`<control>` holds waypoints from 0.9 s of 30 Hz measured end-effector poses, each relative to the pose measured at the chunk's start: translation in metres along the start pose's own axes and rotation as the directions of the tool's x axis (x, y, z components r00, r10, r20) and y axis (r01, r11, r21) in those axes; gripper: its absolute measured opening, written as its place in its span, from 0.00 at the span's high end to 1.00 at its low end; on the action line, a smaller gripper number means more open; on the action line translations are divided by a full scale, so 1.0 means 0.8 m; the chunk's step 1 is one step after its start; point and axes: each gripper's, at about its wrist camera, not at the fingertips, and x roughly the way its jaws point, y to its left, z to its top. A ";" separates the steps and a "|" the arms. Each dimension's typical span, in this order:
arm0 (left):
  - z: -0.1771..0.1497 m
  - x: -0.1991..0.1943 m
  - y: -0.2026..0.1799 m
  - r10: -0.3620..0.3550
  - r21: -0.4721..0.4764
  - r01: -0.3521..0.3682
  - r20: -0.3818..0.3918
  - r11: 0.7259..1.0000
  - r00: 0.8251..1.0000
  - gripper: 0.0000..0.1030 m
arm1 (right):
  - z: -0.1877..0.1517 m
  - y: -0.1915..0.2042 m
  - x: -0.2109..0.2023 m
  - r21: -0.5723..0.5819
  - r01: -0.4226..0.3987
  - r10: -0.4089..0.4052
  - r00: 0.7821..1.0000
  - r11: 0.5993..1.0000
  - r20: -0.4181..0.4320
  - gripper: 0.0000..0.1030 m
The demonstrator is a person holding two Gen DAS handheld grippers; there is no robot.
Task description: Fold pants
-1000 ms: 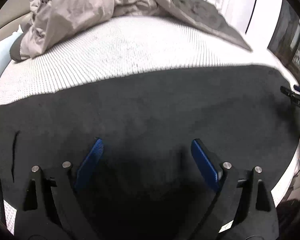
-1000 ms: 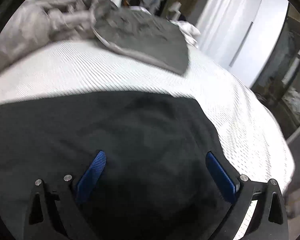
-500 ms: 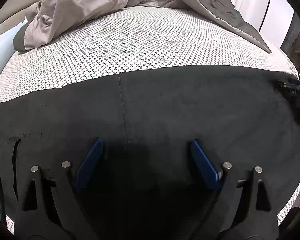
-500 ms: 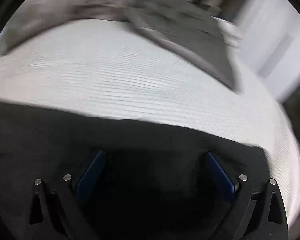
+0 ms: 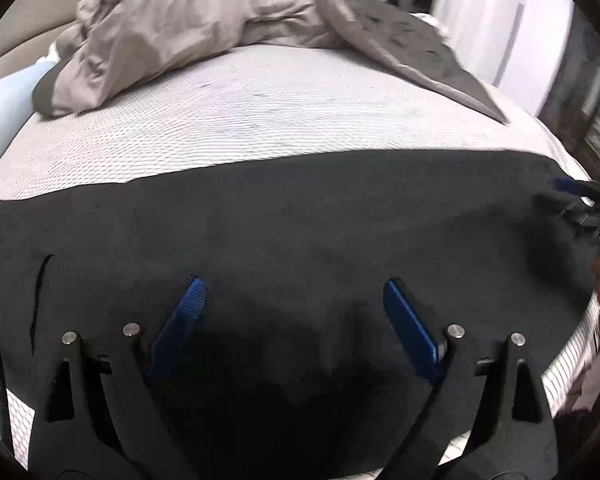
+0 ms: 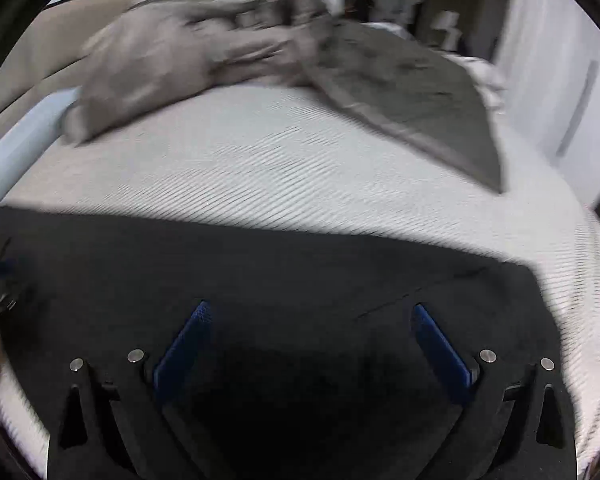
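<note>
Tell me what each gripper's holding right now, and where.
Nothing: left gripper and right gripper are both open over the black pants, no fabric between their fingers.

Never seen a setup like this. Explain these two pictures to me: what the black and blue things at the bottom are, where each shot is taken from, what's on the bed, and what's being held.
No robot here: a person holds a two-finger tool in each hand, and each tool carries a fisheye camera looking forward along its fingers. That is why the pictures bulge. One picture is from the left tool, the other from the right tool. The black frames with blue pads at the bottom are each tool's own fingers.

Both tools are wide open and hold nothing. They hover above black pants spread flat across a white patterned mattress. A crumpled grey duvet lies at the far end. At the right edge of the left tool's picture you can glimpse the other tool, over the pants' end. The right picture is blurred, so its details are less certain.
</note>
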 end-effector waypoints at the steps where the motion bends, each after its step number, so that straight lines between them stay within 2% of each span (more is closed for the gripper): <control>1: -0.004 -0.003 -0.009 -0.012 0.018 0.012 0.002 1.000 1.000 0.13 | -0.010 0.020 0.001 -0.033 -0.019 0.019 1.000 0.999 -0.018 0.01; 4: -0.022 -0.001 -0.030 -0.017 0.063 0.018 -0.028 0.998 0.999 0.13 | -0.062 0.071 -0.001 -0.158 -0.018 0.006 0.997 0.987 -0.074 0.01; 7: -0.037 0.002 -0.031 0.021 0.073 -0.017 -0.061 0.997 0.998 0.13 | -0.092 0.075 0.009 -0.230 0.037 -0.056 0.995 0.972 -0.079 0.01; 8: -0.041 0.000 -0.028 0.034 0.068 -0.030 -0.063 0.997 0.997 0.13 | -0.095 0.061 0.005 -0.220 0.064 -0.082 0.994 0.973 -0.073 0.01; 9: -0.043 -0.003 -0.025 0.039 0.062 -0.036 -0.058 0.997 0.998 0.13 | -0.100 0.041 -0.001 -0.200 0.131 -0.147 0.987 0.971 -0.069 0.01; 11: -0.045 -0.009 -0.019 0.043 0.050 -0.041 -0.053 0.998 0.998 0.13 | -0.105 -0.004 -0.011 -0.145 0.257 -0.268 0.961 0.955 -0.062 0.01; 13: -0.045 -0.015 -0.018 0.051 0.037 -0.050 -0.042 0.998 0.998 0.13 | -0.114 -0.050 -0.014 -0.061 0.332 -0.336 0.938 0.941 -0.085 0.01; 15: -0.044 -0.024 -0.024 0.025 0.035 -0.025 -0.019 0.999 1.000 0.13 | -0.122 -0.083 -0.021 0.041 0.306 -0.302 0.949 0.951 -0.093 0.01; 19: -0.041 -0.039 -0.063 -0.045 0.081 0.040 0.055 0.996 0.998 0.13 | -0.130 -0.097 -0.043 0.107 0.269 -0.265 0.963 0.957 -0.052 0.01; 22: -0.049 -0.031 -0.111 -0.103 0.163 0.098 0.024 0.982 0.994 0.13 | -0.137 -0.085 -0.050 0.135 0.214 -0.213 0.977 0.967 -0.024 0.01; 24: -0.060 -0.023 -0.143 -0.120 0.239 0.118 -0.010 0.964 0.993 0.13 | -0.120 -0.062 -0.047 0.091 0.162 -0.161 0.987 0.983 -0.008 0.01; 27: -0.075 -0.012 -0.177 -0.081 0.338 0.089 -0.038 0.937 0.996 0.13 | -0.116 -0.007 -0.042 -0.071 0.101 -0.099 0.995 0.992 0.024 0.01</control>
